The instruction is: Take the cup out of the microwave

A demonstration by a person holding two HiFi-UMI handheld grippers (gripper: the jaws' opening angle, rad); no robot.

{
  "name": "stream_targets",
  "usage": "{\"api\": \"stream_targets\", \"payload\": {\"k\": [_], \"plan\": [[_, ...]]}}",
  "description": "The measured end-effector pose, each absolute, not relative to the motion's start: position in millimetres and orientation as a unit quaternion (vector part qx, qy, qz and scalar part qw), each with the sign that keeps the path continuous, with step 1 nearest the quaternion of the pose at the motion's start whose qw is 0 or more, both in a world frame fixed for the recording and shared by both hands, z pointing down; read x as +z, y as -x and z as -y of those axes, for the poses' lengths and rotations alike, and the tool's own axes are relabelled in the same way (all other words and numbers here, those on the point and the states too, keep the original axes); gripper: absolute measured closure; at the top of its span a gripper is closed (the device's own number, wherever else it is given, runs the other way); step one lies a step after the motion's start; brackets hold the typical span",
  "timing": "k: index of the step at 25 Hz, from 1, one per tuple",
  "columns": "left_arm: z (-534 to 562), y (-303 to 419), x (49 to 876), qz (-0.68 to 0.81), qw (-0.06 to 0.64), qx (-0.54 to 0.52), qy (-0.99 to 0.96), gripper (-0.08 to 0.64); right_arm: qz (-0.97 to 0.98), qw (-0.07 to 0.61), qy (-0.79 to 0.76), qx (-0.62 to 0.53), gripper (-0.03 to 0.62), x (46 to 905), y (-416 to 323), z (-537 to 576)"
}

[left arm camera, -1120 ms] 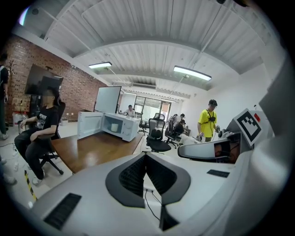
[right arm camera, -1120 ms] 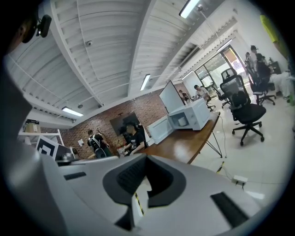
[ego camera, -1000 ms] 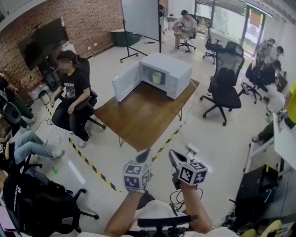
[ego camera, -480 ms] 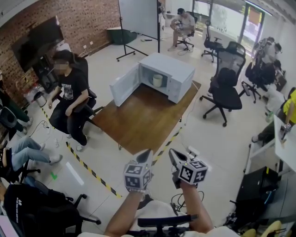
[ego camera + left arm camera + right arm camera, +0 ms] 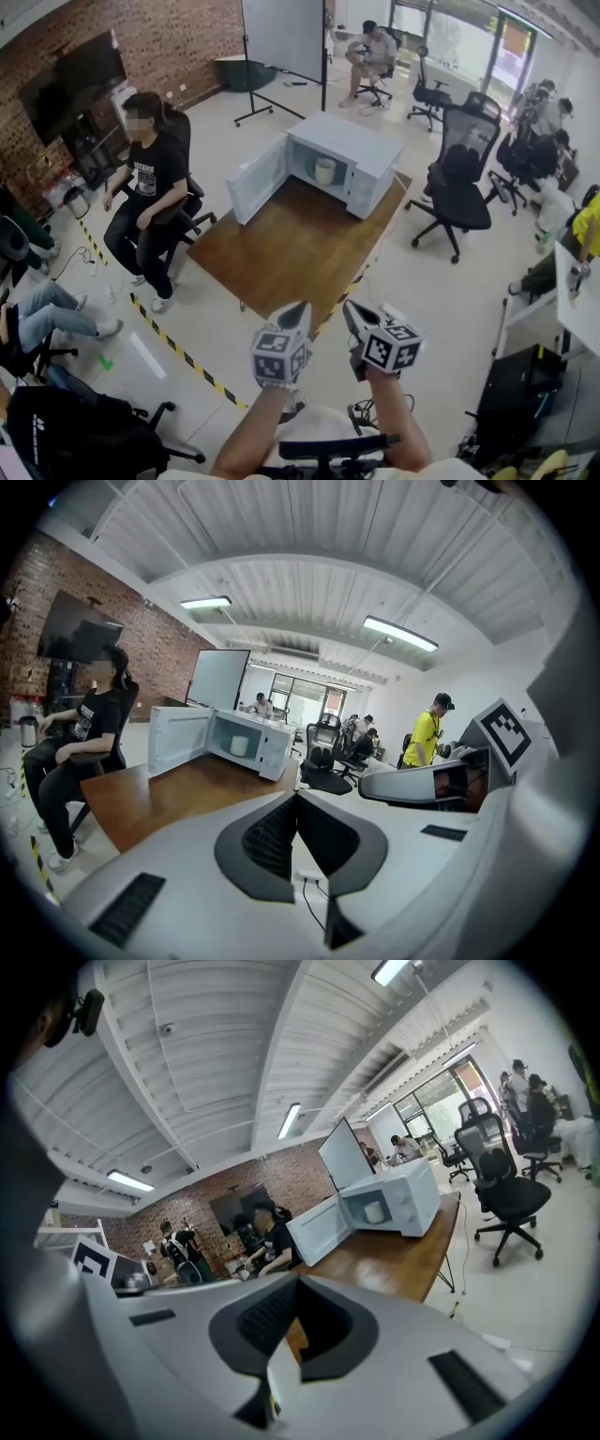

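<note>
Item: cup (image 5: 324,170), white, upright inside the microwave (image 5: 361,150). The microwave's door (image 5: 255,179) is swung open, and it sits at the far end of the tabletop (image 5: 291,239).
Left gripper (image 5: 296,317): jaws pressed together, nothing between them.
Right gripper (image 5: 353,323): jaws likewise together, empty.
Both grippers are well short of the tabletop.
Handling note, my judgement: I should approach the open side, spread one pair of jaws before entering the cavity, grip the cup's wall level, and clear the door edge coming out.

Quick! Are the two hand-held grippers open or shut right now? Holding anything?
Left hand-held gripper: closed, holding nothing.
Right hand-held gripper: closed, holding nothing.
</note>
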State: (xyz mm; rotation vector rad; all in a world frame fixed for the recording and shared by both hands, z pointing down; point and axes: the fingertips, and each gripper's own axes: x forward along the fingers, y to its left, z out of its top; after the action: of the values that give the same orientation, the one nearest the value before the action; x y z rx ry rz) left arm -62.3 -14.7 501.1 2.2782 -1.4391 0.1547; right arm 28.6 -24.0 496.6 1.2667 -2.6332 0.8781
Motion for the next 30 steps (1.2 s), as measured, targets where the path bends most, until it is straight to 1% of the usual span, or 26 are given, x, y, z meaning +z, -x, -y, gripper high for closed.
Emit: {"api": "stream_targets", "payload": {"k": [7, 20, 30], "plan": [[24.9, 82.8, 501.9, 0.519, 0.221, 0.047, -0.824, 0.56, 0.863, 0.052, -0.415, 0.283, 0.577, 499.0, -8.0, 31.4], [28.3, 89.3, 508.2, 0.515, 0.227, 0.043, -0.825, 0.56, 0.858, 0.057, -0.424, 0.286, 0.577, 506.3, -6.7, 32.6], [50.3, 93.5, 505.0, 0.525, 0.221, 0.05, -0.82, 0.56, 0.864, 0.051, -0.415, 0.281, 0.577, 500.5, 0.3, 61.9]]}}
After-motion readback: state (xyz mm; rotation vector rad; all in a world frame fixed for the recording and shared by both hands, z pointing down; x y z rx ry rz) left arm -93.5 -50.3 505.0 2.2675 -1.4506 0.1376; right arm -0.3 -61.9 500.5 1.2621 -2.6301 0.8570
